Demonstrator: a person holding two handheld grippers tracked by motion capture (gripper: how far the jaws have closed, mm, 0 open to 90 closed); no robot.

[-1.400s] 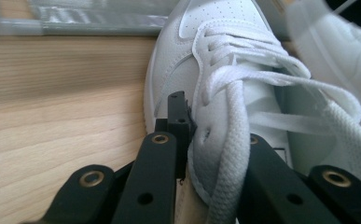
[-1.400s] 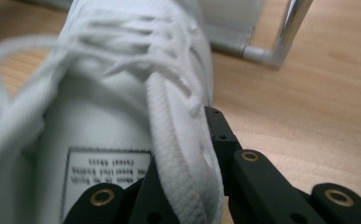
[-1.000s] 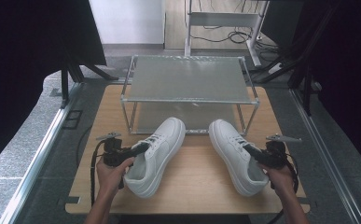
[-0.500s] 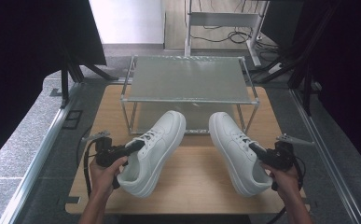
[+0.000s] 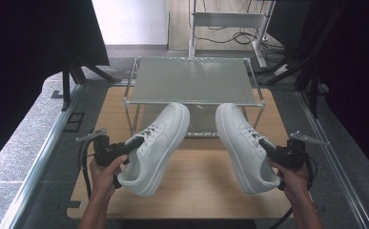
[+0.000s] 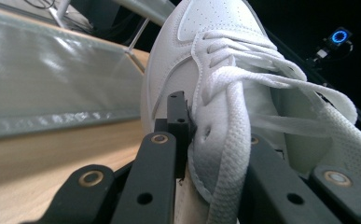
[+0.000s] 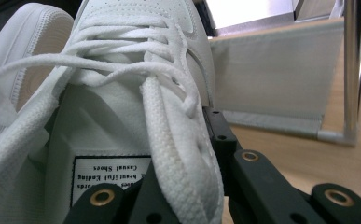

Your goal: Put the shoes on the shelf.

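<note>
Both black grippers clamped on smooth white leather sneakers: left gripper (image 5: 133,143) pinches the left sneaker (image 5: 159,143) collar, right gripper (image 5: 267,145) the right sneaker (image 5: 241,143), near a mesh-topped metal rack (image 5: 191,78).

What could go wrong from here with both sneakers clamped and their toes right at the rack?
The left gripper pinches only the thin eyelet edge of the left sneaker, which hangs tilted, so it may swing or slip out. Loose laces lie across the jaws and could snag on release. Both toes, the right sneaker too, sit under the front bar of the rack's upper shelf; lifting from here could knock them against it.
</note>
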